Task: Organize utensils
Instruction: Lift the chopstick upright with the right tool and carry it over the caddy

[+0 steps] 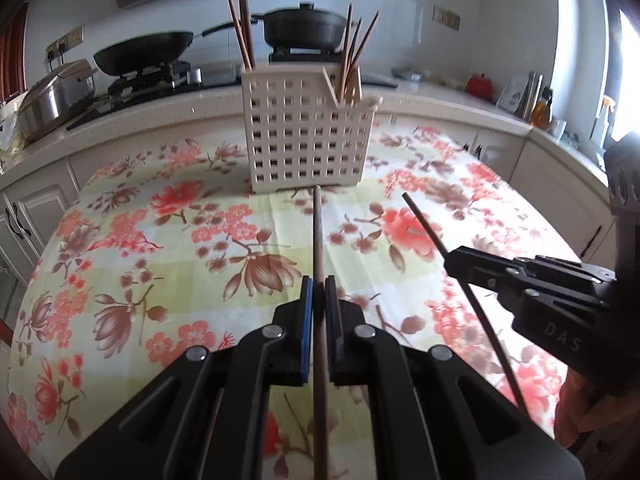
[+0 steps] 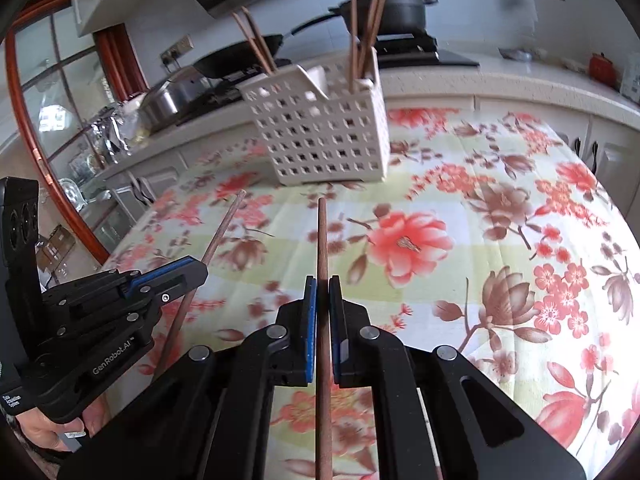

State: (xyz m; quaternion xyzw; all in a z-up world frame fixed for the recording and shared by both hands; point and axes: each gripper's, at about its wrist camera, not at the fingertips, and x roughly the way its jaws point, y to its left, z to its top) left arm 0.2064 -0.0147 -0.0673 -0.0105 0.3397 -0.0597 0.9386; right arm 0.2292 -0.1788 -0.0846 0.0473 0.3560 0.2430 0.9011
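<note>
A slim brown wooden chopstick [image 1: 319,240] is pinched lengthwise in the closed left tool [image 1: 319,292], a second brown wooden chopstick [image 2: 321,248] likewise in the closed right tool [image 2: 322,292], both pointing ahead toward the white perforated plastic utensil basket [image 1: 304,136] on the floral-clothed counter [image 1: 160,240].

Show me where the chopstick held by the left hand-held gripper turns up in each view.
Left wrist view: the chopstick runs up the centre, clamped in the left hand-held gripper.
Right wrist view: the same chopstick slants at lower left, beyond that hand-held gripper.
Shared landmark: the white utensil basket standing ahead on the floral tablecloth.
</note>
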